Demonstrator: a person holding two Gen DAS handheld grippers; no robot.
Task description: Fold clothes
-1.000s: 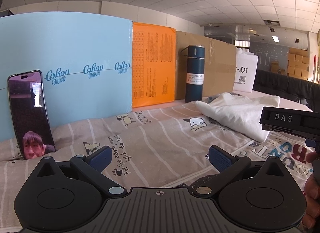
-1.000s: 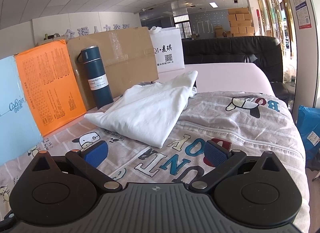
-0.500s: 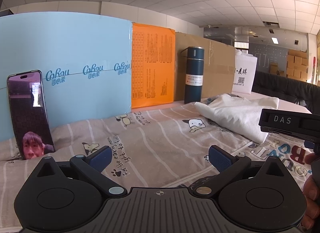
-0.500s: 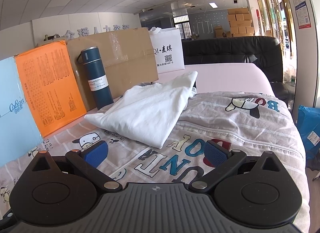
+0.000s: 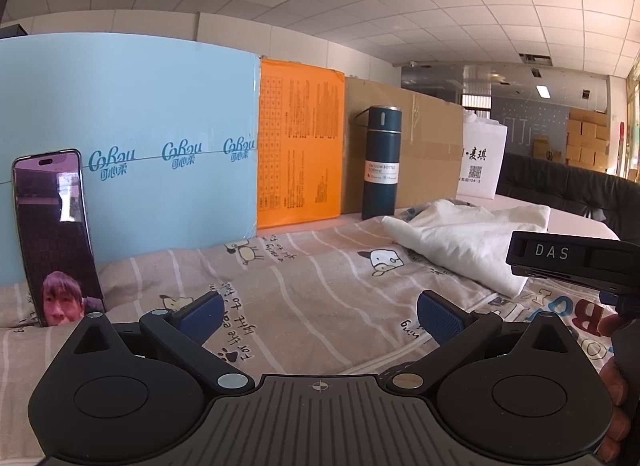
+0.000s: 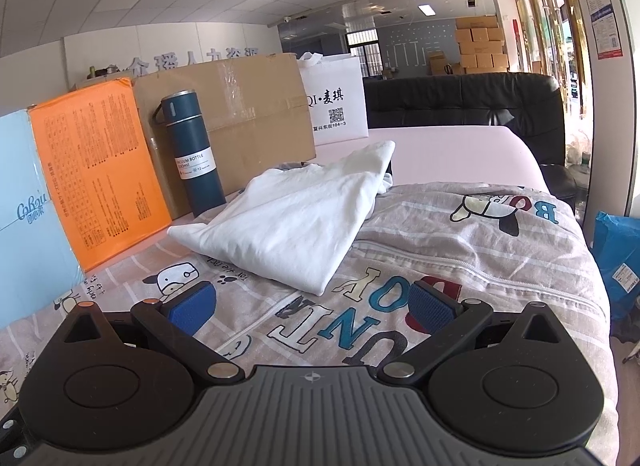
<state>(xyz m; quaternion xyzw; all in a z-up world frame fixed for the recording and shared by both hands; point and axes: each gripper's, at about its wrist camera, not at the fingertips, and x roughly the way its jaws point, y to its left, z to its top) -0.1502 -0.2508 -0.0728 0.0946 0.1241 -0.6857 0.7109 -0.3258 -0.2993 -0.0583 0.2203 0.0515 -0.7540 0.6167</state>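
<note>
A white garment (image 6: 296, 221) lies loosely folded on the cartoon-print bedsheet (image 6: 480, 258), in front of the cardboard box. The left wrist view shows the same white garment (image 5: 460, 242) at the right, partly behind the other gripper's body. My right gripper (image 6: 312, 308) is open and hovers low over the sheet, a short way in front of the garment's near corner, nothing between its blue pads. My left gripper (image 5: 320, 316) is open too, over bare sheet (image 5: 304, 298) well left of the garment.
A dark blue vacuum bottle (image 6: 194, 153) stands by the garment's far left side. Behind run a blue board (image 5: 132, 169), an orange box (image 5: 300, 145), a cardboard box (image 6: 240, 113) and a white bag (image 6: 336, 101). A phone (image 5: 56, 234) leans on the blue board. A black sofa (image 6: 472, 105) stands beyond.
Both views have shifted very slightly; the right gripper's body edges a little left in the left wrist view. Both grippers stay open and the garment has not moved.
</note>
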